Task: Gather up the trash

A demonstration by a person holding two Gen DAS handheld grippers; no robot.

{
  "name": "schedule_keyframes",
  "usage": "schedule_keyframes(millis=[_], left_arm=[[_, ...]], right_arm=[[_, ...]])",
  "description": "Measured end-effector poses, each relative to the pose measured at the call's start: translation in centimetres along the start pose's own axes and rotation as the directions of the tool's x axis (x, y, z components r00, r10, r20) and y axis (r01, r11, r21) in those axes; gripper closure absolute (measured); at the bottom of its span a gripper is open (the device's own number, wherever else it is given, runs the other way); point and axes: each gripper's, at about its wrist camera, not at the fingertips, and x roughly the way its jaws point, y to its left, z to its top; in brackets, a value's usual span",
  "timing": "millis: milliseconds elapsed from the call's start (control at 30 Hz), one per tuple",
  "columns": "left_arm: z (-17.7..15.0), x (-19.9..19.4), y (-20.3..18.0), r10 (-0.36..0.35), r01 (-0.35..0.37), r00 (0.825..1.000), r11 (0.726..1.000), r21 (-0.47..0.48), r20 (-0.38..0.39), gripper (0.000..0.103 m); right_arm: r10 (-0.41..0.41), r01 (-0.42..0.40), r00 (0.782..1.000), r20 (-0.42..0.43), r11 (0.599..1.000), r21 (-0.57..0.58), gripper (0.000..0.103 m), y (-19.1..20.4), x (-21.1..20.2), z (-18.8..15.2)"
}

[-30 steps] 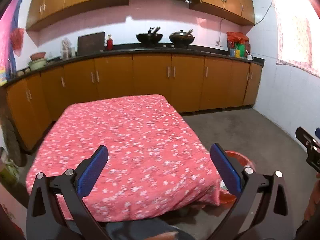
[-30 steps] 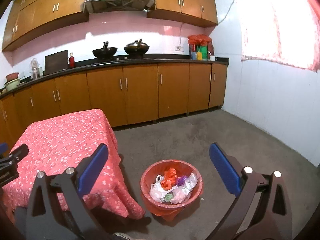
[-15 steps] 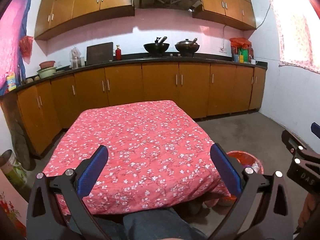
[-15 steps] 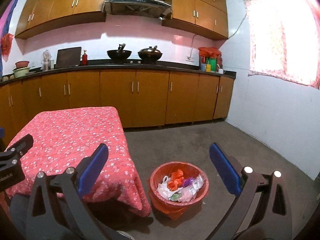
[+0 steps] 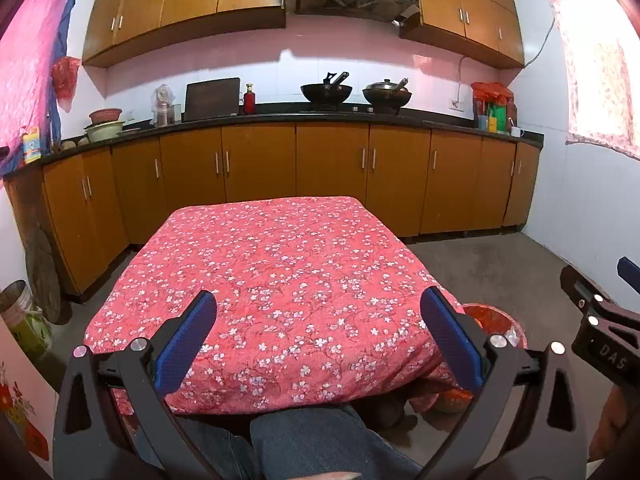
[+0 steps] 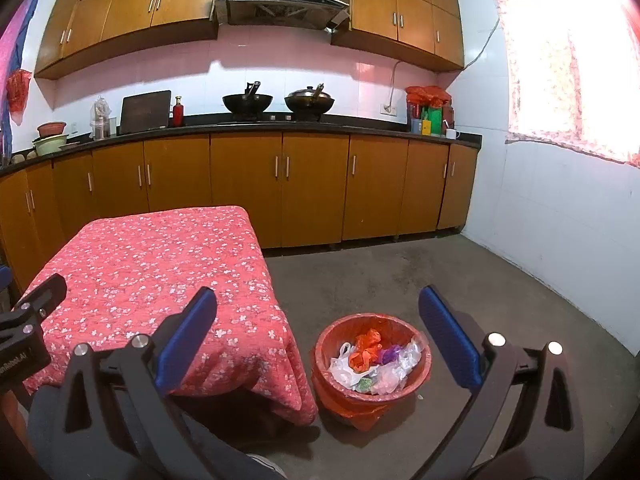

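- Both cameras have risen and levelled since a second ago; my left gripper (image 5: 318, 332) and right gripper (image 6: 318, 330) hang spread wide, empty.
- Nothing lies on the floral tabletop (image 5: 280, 264), so I judge collecting is done.
- Next I'd gather the red bag's rim around the trash basket (image 6: 340, 390), pinching the plastic only.

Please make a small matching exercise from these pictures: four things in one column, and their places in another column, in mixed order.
Things:
1. red bin
2. two woks
3. white mug
4. flowered cloth

Places:
A. right end of the counter
B. over the table
C. on the floor beside the table
D. on the stove, under the hood

Pairs: 1-C, 2-D, 3-A, 4-B
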Motion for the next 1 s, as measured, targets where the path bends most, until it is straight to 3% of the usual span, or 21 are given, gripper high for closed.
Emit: schedule_keyframes(millis=[1000], left_arm=[[-0.11, -0.87, 0.15, -0.01, 0.01, 1.0, 1.0, -0.006, 0.014, 0.002]], right_arm=[[0.012, -0.012, 1.0, 0.017, 1.0, 0.005, 0.004, -0.09, -0.63, -0.41]])
